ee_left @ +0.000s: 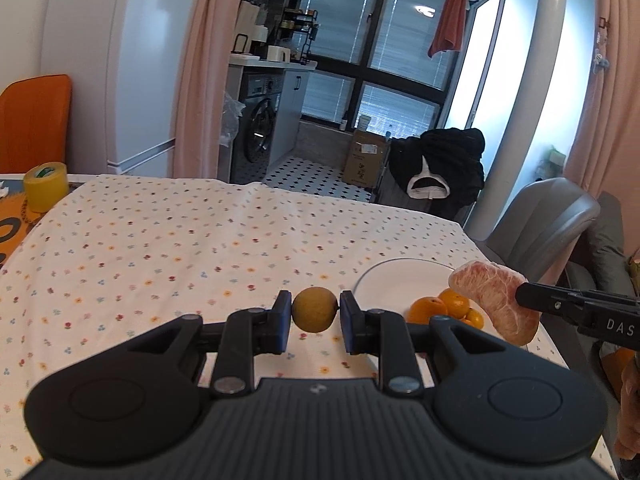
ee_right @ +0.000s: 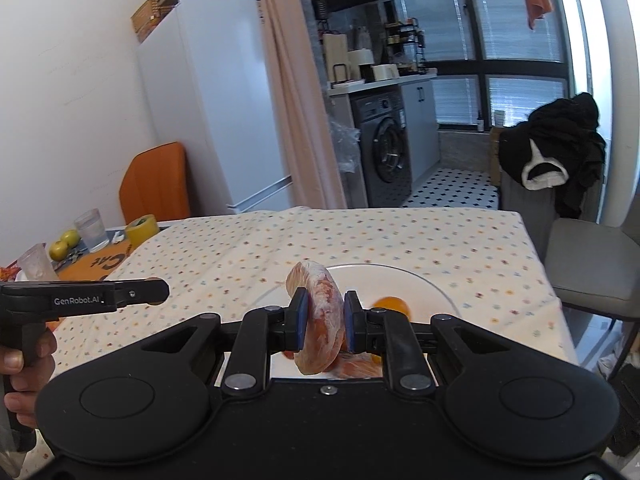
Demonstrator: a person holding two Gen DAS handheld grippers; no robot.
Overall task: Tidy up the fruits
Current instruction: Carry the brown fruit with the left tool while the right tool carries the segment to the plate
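The desk [ee_left: 200, 232], covered by a flower-print cloth, carries a white plate [ee_right: 432, 292] at its near right corner. Small oranges [ee_left: 448, 306] lie on the plate.

The right gripper [ee_right: 323, 322] holds a peeled pomelo segment [ee_right: 320, 320] between its fingers, clamped across the flat sides. The segment's long axis runs roughly vertical, and it hangs directly above the near part of the plate. Release appears to require only a short descent.

The left gripper [ee_left: 314, 314] holds a small round yellow-brown fruit [ee_left: 314, 310], fingers narrowed onto it. It is above bare cloth, left of the plate. The right gripper is nearer the plate.
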